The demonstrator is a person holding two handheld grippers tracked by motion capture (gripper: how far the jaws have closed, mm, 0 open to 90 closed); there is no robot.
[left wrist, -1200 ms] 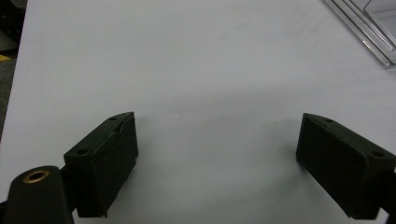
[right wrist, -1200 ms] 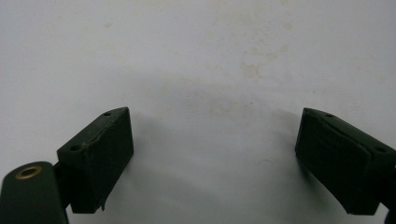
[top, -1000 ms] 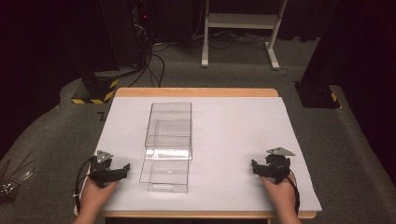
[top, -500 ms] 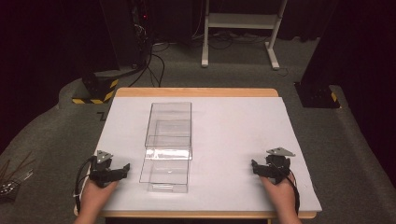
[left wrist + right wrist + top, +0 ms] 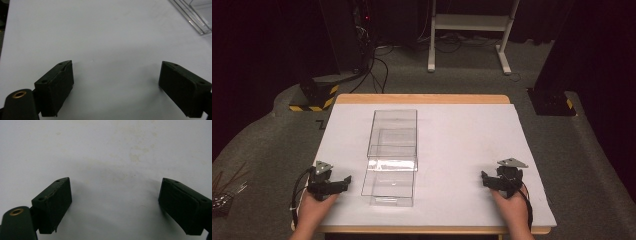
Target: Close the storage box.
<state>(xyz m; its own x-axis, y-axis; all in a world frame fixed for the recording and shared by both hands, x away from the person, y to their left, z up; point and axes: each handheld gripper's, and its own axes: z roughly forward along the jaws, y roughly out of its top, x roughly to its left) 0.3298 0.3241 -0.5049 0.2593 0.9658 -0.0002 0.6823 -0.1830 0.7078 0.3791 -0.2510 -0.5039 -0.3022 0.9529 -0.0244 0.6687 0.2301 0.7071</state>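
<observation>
Two claws, left claw (image 5: pixel 343 181) and right claw (image 5: pixel 486 180), rest wide open and empty beside an unlabelled clear box (image 5: pixel 392 155).

A dark lab: equipment rack (image 5: pixel 347 30) with cables (image 5: pixel 379 65), hazard-striped base (image 5: pixel 314 95), white-covered table (image 5: pixel 462 135).

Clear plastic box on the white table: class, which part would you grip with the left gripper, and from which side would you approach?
Probably the left side wall of the clear box, near its open front end. The left gripper rests just left of that end, jaws open and empty. The walls are thin and upright, so one jaw could go inside and one outside, coming in from above.
</observation>
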